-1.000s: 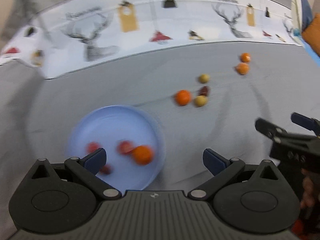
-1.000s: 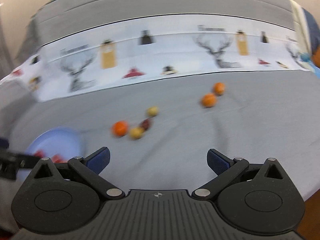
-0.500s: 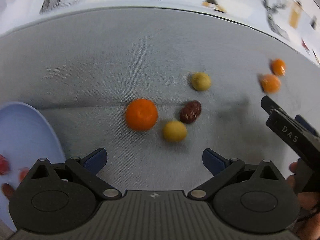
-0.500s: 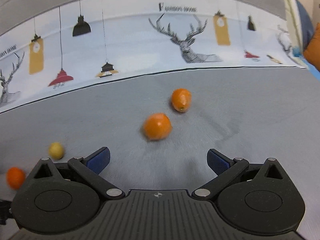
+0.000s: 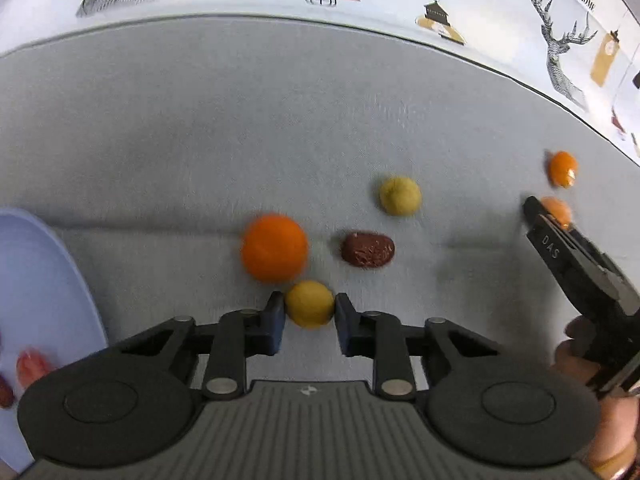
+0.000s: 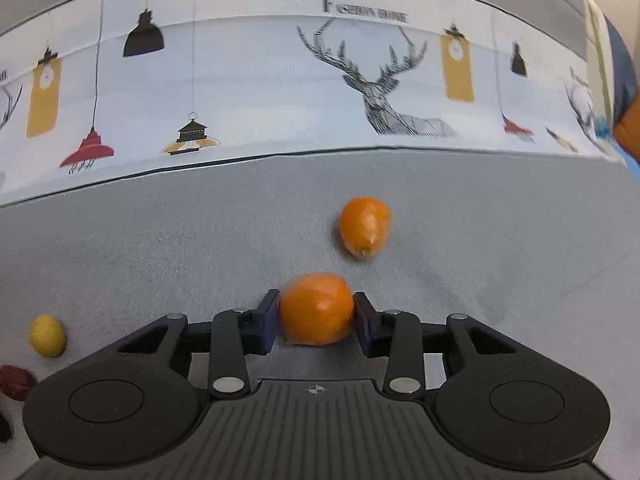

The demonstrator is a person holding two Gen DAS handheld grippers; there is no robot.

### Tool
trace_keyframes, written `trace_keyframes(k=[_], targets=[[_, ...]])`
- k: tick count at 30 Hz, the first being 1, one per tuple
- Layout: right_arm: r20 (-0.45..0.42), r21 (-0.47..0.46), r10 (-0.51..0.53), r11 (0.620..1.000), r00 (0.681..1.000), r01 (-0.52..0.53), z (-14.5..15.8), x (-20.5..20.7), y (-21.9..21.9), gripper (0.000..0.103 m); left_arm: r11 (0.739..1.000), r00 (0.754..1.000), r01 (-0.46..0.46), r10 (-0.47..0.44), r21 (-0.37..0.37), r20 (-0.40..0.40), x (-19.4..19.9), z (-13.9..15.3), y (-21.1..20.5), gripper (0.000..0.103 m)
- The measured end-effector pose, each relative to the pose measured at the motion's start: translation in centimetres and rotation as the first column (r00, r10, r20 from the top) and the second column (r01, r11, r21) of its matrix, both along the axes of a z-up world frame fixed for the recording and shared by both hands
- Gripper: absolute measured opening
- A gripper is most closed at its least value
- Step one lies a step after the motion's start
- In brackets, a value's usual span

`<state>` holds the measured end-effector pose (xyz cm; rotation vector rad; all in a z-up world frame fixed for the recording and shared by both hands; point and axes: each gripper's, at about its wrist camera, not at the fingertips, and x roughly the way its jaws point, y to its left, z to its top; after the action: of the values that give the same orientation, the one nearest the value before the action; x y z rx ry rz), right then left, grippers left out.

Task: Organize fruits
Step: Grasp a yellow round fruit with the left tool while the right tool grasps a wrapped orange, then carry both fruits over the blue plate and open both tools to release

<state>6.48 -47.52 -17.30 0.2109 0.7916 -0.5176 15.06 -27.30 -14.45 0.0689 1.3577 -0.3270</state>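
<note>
My left gripper is shut on a small yellow fruit on the grey cloth. An orange lies just beyond it to the left, a dark red date to the right, and a second yellow fruit farther back. My right gripper is shut on an orange kumquat. A second kumquat lies just beyond it. The right gripper also shows in the left wrist view, at the right edge.
A light blue plate with red fruits sits at the left edge of the left wrist view. A white printed cloth with deer and lamps runs along the back. An orange cushion is at far right.
Both grippers have moved forward from the plate area and closed: the left on the yellow fruit, the right on the nearer kumquat. Both were open half a second ago.
</note>
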Motion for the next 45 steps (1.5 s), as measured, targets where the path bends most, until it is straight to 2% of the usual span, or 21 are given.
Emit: trace_keyframes(k=[4,9,14,19,25,33,40,45], targets=[[0.004,0.042,-0.024,0.999,1.000,0.024,1.1,-2.2,0.9,0.040,1.000,1.000,0.021,-0.021,-0.010,-0.004,-1.6,1.1,1.6,0.029],[0.043,0.095,-0.021,0.995,0.999,0.017,4.2,-6.1,3.3,0.040,0.999,0.999,0.049,-0.049,-0.017,0.004,-3.9,3.3,4.1,0.029],[0.088,0.121,0.048,0.991,0.995,-0.059,8.0,-10.2,7.9,0.040,0.997,0.996,0.062,-0.059,-0.052,0.062,-6.4,7.1,7.6,0.029],[0.108,0.145,0.159,0.974,0.981,-0.173,11.5,-13.0,14.0,0.040,0.997,0.994,0.035,-0.027,-0.074,0.107,-8.7,10.4,12.4,0.029],[0.125,0.195,0.297,0.928,0.947,-0.317,15.1,-15.2,21.2,0.040,0.998,0.985,-0.018,0.028,-0.059,0.172,-12.0,13.2,19.6,0.029],[0.133,0.204,0.474,0.847,0.871,-0.492,18.8,-17.2,29.5,0.040,0.993,0.966,-0.106,0.115,-0.050,0.232,-15.9,14.6,28.3,0.029],[0.100,0.136,0.585,0.793,0.805,-0.594,20.3,-18.8,34.2,0.040,0.981,0.949,-0.166,0.186,-0.099,0.256,-17.8,15.3,33.1,0.029],[0.083,0.101,0.617,0.776,0.783,-0.622,20.9,-19.2,35.6,0.040,0.975,0.941,-0.181,0.210,-0.132,0.266,-18.6,15.6,34.3,0.029]])
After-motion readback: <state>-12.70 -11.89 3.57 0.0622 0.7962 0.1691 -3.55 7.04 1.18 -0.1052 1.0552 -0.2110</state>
